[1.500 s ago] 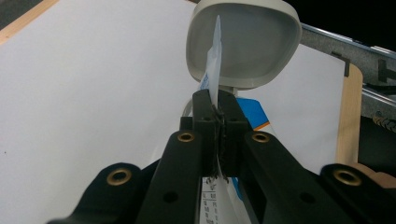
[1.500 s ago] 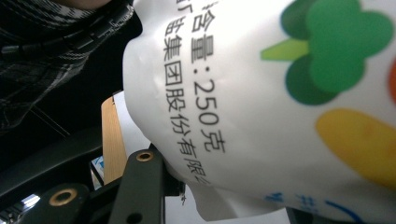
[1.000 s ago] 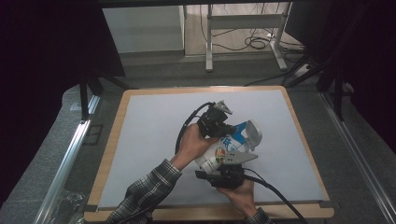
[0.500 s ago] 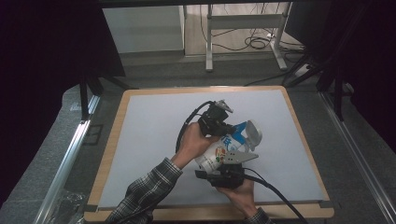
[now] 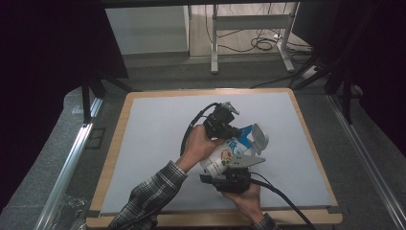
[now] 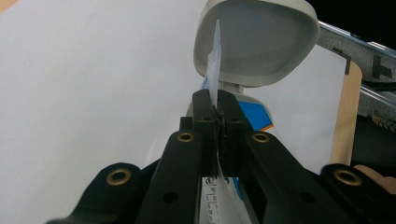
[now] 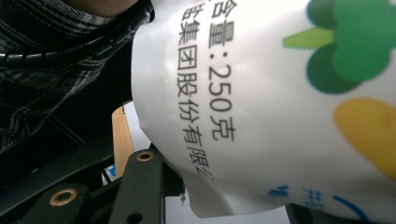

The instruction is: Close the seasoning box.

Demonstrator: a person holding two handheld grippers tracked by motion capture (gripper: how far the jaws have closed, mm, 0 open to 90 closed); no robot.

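Both grippers are being used on one container (image 5: 229, 154): body clamped by the right gripper (image 5: 233, 173), a thin seal tab (image 6: 214, 70) pinched tight by the left gripper (image 6: 217, 112). Peeling is judged under way; a steady pull away from the flipped-open lid (image 6: 261, 39) is being called for next.

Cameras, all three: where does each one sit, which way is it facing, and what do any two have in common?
High view: above the table, looking forward and down; both forearms, left gripper, right gripper.
Left gripper view: along its jaws, shut on a thin film tab below the grey lid.
Right gripper view: against the printed white bottle; plaid sleeve.
Shared: the bottle.
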